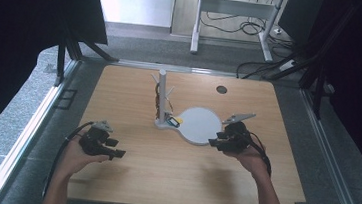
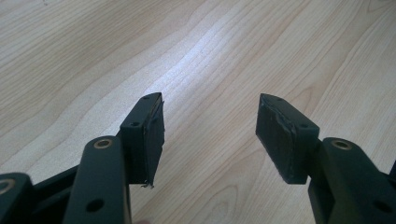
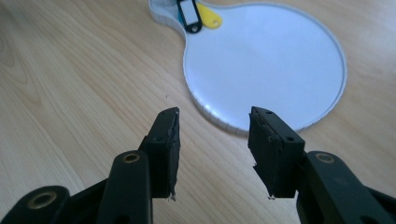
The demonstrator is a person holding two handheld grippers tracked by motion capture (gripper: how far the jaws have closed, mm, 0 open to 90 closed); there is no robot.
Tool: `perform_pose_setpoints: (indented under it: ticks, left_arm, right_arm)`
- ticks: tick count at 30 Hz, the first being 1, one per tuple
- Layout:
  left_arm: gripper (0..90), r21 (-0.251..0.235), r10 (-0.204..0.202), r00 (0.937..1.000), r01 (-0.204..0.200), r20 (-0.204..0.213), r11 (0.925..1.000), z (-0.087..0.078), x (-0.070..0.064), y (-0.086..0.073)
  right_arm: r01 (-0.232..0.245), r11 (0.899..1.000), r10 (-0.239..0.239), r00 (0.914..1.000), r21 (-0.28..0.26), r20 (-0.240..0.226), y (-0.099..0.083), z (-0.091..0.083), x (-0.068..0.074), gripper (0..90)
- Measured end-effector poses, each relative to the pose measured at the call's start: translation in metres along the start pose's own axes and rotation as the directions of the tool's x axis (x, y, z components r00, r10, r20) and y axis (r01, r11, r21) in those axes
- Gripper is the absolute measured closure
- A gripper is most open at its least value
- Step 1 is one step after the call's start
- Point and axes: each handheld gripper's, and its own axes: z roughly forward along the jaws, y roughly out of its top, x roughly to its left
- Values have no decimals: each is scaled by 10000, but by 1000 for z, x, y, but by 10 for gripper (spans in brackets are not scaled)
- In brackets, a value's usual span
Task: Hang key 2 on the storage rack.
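1. I have the right gripper (image 1: 213,143) at the near edge of the white tray (image 1: 201,134), jaws parted about halfway and empty. In the right gripper view (image 3: 214,140) the tray's rim (image 3: 280,128) lies just past the tips.

2. My left gripper (image 1: 116,148) hangs over bare table (image 1: 173,166), well away from the tray. Its jaws stand wide apart with nothing between them; the left gripper view (image 2: 210,123) has wood grain under them.

3. The key tags, the things I take to be in hand, lie at the tray's narrow end by the foot of the white stand (image 1: 162,92). I can make out a black-framed tag (image 3: 189,16) over a yellow tag (image 3: 211,19), with a sliver of blue beside them.

4. Thin pieces hang from the stand's pegs, but I cannot tell what they are.

5. My reading: nothing is picked up yet. The round part of the tray is bare, and the tags sit untouched.

6. What is left: reach the right gripper across the tray to the tags, grip one, and carry it to wherever it belongs, probably a peg.
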Motion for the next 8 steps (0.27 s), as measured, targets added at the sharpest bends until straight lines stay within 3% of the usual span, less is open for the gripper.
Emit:
perform_pose_setpoints:
  ticks: [8]
  left_arm:
    - [413,-72,-29,10000,29,-4,10000,1,-1,1]
  right_arm:
    - [-107,9998,108,9999,-176,48,-9,4,-1,477]
